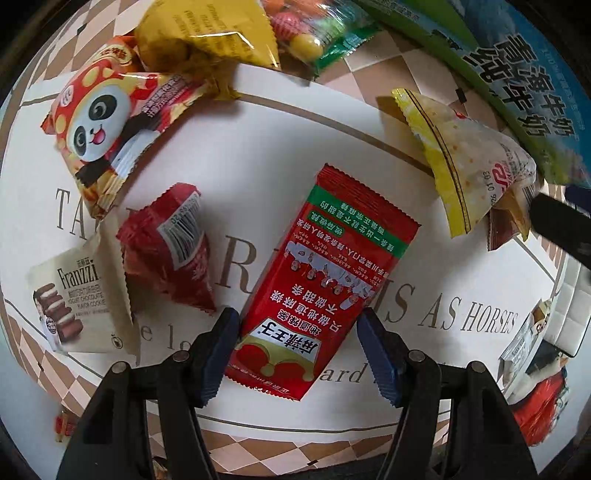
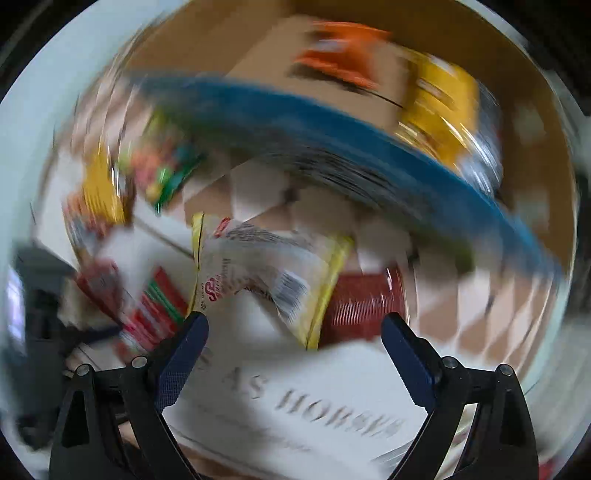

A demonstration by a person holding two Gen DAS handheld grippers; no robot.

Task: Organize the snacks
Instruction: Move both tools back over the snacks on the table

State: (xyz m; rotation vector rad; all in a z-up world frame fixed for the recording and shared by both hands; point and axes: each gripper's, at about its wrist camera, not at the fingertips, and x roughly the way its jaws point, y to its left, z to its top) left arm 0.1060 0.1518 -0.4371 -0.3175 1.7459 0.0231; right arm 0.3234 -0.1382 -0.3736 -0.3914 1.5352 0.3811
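Observation:
In the left wrist view my left gripper (image 1: 297,325) is open, its blue pads on either side of the near end of a flat red spicy-strip packet (image 1: 325,280) lying on the printed tablecloth (image 1: 280,140). Around it lie a panda snack bag (image 1: 107,125), a small red bag with a barcode (image 1: 173,243), a Franzzi cookie pack (image 1: 77,299) and a yellow-and-clear cracker bag (image 1: 469,155). In the blurred right wrist view my right gripper (image 2: 293,325) is open and empty, just short of the cracker bag (image 2: 266,258), with a red packet (image 2: 362,302) behind it.
A yellow bag (image 1: 207,37), a candy bag (image 1: 317,33) and a blue-green milk carton box (image 1: 524,85) stand at the far side. The box's blue edge (image 2: 332,122) and a cardboard box (image 2: 332,48) with snacks show in the right view. More packets (image 1: 535,354) lie at the right.

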